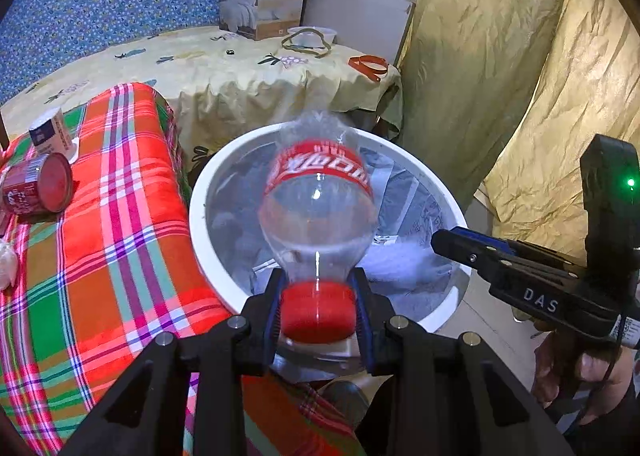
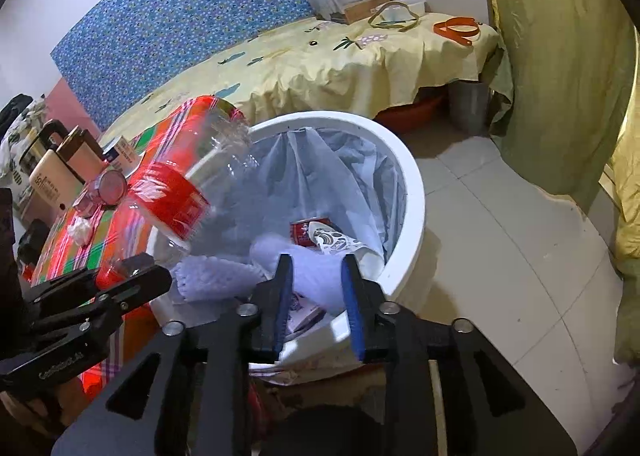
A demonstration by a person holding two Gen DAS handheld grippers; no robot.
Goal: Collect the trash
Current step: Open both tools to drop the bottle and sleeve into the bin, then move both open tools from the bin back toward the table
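Fingers, left (image 1: pixel 319 310): squeezing the red cap of the bottle (image 1: pixel 318 192), frame middle.
Fingers, right (image 2: pixel 316 296): apart, holding nothing.
Bin (image 2: pixel 412 192): under both.

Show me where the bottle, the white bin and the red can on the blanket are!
Bottle (image 1: pixel 318 176): left wrist view, on its red label.
White bin (image 2: pixel 412 192): right wrist view, on its far rim.
Red can (image 1: pixel 38 184): left wrist view, on its side, lying on the blanket.
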